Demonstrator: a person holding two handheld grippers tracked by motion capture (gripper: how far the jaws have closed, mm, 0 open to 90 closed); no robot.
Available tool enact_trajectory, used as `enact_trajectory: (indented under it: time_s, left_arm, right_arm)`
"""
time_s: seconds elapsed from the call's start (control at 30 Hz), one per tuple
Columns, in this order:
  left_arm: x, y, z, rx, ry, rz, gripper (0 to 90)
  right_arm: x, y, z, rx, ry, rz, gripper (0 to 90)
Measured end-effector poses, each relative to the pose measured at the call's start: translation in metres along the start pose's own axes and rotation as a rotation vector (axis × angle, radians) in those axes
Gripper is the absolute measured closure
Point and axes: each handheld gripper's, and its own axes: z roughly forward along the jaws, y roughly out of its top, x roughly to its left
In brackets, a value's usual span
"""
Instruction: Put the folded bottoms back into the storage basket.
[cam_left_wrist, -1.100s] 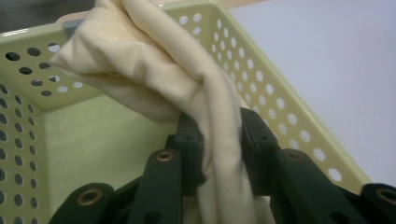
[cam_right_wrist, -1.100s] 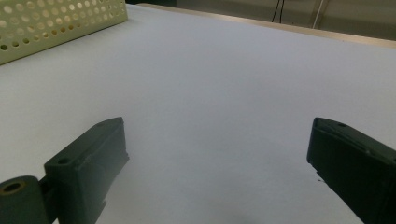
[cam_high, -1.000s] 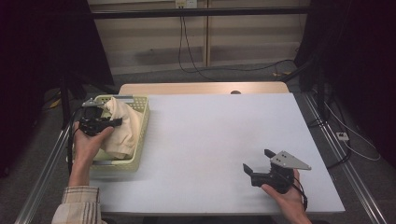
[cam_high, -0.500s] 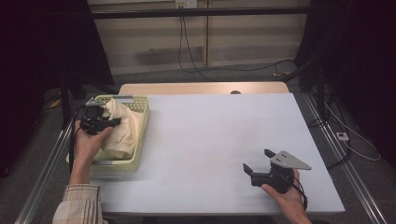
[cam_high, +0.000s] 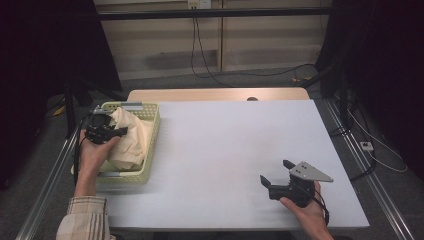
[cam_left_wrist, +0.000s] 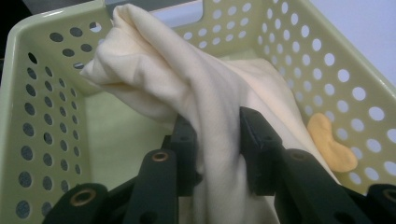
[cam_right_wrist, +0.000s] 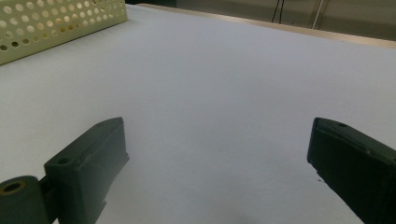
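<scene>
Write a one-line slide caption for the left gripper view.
Left gripper pinching a fold of cream cloth inside the perforated pale green basket.

Soft, matt cream cloth (cam_left_wrist: 187, 93), finely woven, creased and bunched into folds. Pale yellow-green plastic basket (cam_left_wrist: 42, 93), smooth with a faint sheen, walls punched with round holes. Small orange piece (cam_left_wrist: 329, 142) in the basket, matt, what it is made of unclear. Black matt plastic on the left gripper (cam_left_wrist: 215, 140), with brass-coloured metal rivets. Same dull black plastic on the right gripper (cam_right_wrist: 217, 154), topped by a flat grey plate. White matt table (cam_high: 225, 150), smooth, edged at the far side with pale wood.
</scene>
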Motion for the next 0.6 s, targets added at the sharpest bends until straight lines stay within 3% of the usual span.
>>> enact_trajectory:
  time_s: [0.2,0.37,0.6]
  left_arm:
    - [0.000,-0.001,0.003,0.016,0.028,0.007,69.2]
    - [0.002,-0.004,0.006,0.014,0.035,-0.017,69.4]
    - [0.011,-0.007,0.013,0.052,0.065,-0.049,69.3]
  right_arm:
    - [0.000,0.000,0.000,0.000,0.001,0.002,4.6]
    - [0.000,0.000,-0.001,0.000,0.000,0.002,4.6]
    - [0.000,0.000,0.000,0.002,0.001,-0.001,4.7]
